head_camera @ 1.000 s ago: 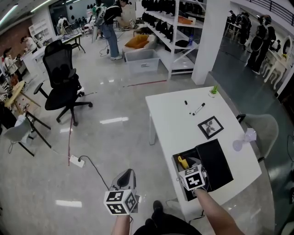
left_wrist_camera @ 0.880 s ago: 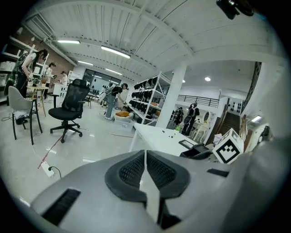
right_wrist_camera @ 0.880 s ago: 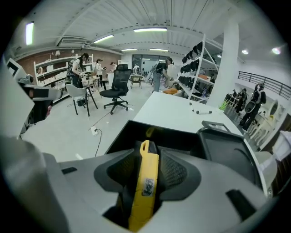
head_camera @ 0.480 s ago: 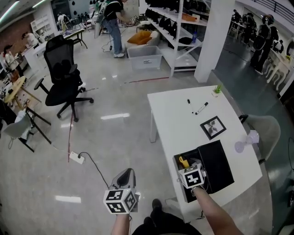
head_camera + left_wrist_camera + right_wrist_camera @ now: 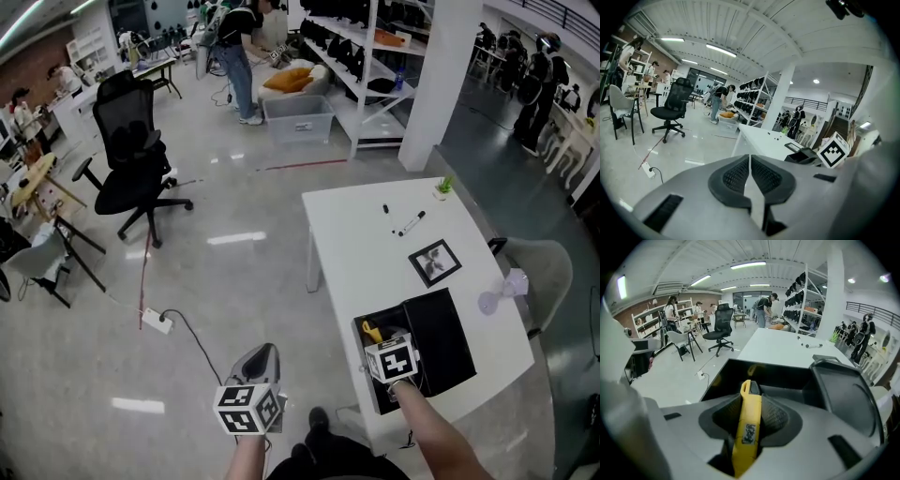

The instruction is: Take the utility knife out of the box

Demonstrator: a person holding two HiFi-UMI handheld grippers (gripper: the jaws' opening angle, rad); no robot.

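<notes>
A black box [image 5: 367, 322] stands open near the front edge of the white table [image 5: 361, 234], its lid [image 5: 441, 333] laid back to the right. My right gripper [image 5: 380, 342] reaches down into the box. The yellow utility knife [image 5: 749, 420] lies lengthwise between its jaws, which are closing, with both pads [image 5: 774, 416] against the knife's sides. The knife's tip [image 5: 372, 331] pokes out ahead of the marker cube. My left gripper [image 5: 260, 356] hangs over the floor left of the table, shut with nothing in it [image 5: 750, 176].
Farther back on the table lie two markers [image 5: 406, 223], a framed picture [image 5: 434, 262] and a small plant [image 5: 441, 186]. A grey chair [image 5: 544, 267] stands at the right. On the floor are a black office chair [image 5: 131, 159] and a power strip [image 5: 156, 322].
Both grippers stay where they were, the right one over the box's near end. Only the head view has drifted slightly.
</notes>
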